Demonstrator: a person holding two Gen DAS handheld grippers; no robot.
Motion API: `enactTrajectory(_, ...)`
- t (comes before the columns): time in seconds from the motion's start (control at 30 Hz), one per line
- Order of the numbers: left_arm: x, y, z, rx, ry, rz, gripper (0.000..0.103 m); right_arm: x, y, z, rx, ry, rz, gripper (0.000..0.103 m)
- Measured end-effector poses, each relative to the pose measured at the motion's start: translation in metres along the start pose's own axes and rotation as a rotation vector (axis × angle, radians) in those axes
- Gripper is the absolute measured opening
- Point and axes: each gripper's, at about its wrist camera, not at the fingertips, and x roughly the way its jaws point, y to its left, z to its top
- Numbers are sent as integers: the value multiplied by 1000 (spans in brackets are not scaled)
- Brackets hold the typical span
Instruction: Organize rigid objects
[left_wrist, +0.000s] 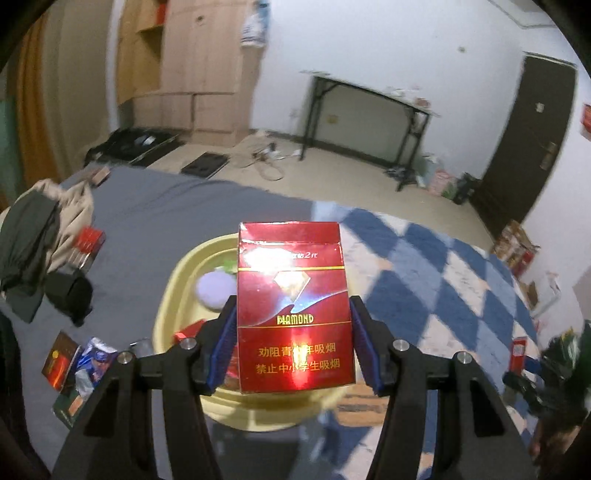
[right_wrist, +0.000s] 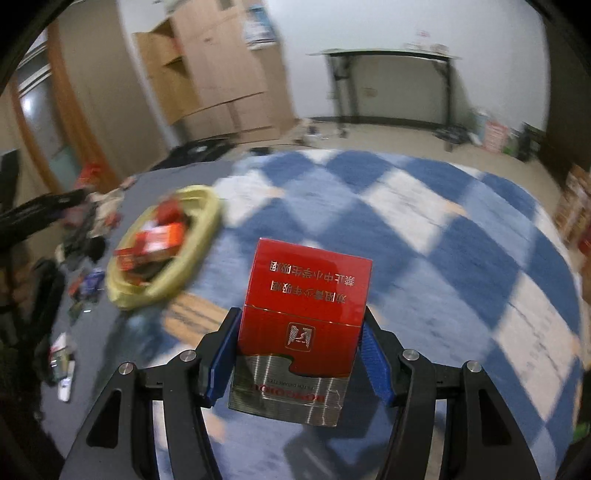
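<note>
Left wrist view: left gripper (left_wrist: 293, 332) clenched on a dark red Diamond cigarette pack (left_wrist: 293, 306), blue pads (left_wrist: 226, 339) pressed to both narrow sides, pack upright with gold print readable. Directly behind and below the pack, a pale yellow basin (left_wrist: 173, 291), resting where a grey sheet (left_wrist: 155, 221) meets a blue-and-white checked blanket (left_wrist: 424, 280). Inside the basin, a lilac round object (left_wrist: 216, 290) and a red pack (left_wrist: 189, 330), partly hidden by the fingers. On the sheet at left: a heap of clothes (left_wrist: 40, 236), a black pouch-like object (left_wrist: 72, 295), and near left a scatter of small packets (left_wrist: 79, 363). Far side: wooden wardrobe (left_wrist: 199, 70), black-framed table (left_wrist: 373, 118), dark door (left_wrist: 532, 140). At the right edge, a second black gripper with a red pack, blurred.

Right wrist view: right gripper (right_wrist: 301, 350) clenched on a bright red and silver cigarette pack (right_wrist: 306, 314), print upside down, silver end nearest the camera. Pack held over the checked blanket (right_wrist: 443, 229), well apart from the yellow basin (right_wrist: 207, 236), seen here at far left. From this angle more basin contents visible: several red and orange packs (right_wrist: 159, 240) piled inside, blurred. Lilac object not discernible here. Loose packets (right_wrist: 85, 288) on the grey sheet left of the basin, blurred. Door out of this view; wardrobe (right_wrist: 221, 62) and table (right_wrist: 391, 77) at the far wall.
</note>
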Motion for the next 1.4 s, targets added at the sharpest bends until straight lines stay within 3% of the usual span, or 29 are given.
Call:
enactTrajectory(0.13,35,38,-5,-44,87,65,59,37,68,33,-68,40,129,60)
enactTrajectory(0.3,67,73,-23,-88,159,72,59,94,145,87,-145,101,233,60)
enactTrajectory(0.43,91,95,-35,-179,208,43,59,142,192,112,-239,159,215,60)
enactTrajectory(0.57,106,94,-34,-154,208,45,59,184,207,114,-284,216,174,60)
enactTrajectory(0.73,115,103,-34,-199,201,39,61,210,222,118,-319,222,136,60)
enactTrajectory(0.77,116,105,-35,-204,205,36,64,214,223,119,-324,209,135,60)
enactTrajectory(0.83,116,107,-36,-218,208,40,86,223,231,120,-326,206,141,61)
enactTrajectory(0.9,113,105,-35,-210,194,51,96,225,230,119,-328,199,131,66)
enactTrajectory(0.93,108,102,-33,-197,178,54,98,224,229,119,-327,189,130,76)
enactTrajectory(1.0,97,97,-28,-180,140,54,103,212,223,118,-314,164,146,87)
enactTrajectory(1.13,72,81,-16,-176,66,44,103,180,208,117,-282,98,182,102)
enactTrajectory(1.27,43,43,-5,-163,-34,50,103,134,184,114,-298,-29,174,103)
enactTrajectory(1.4,18,2,-16,-189,-112,160,103,99,143,99,-341,-169,119,103)
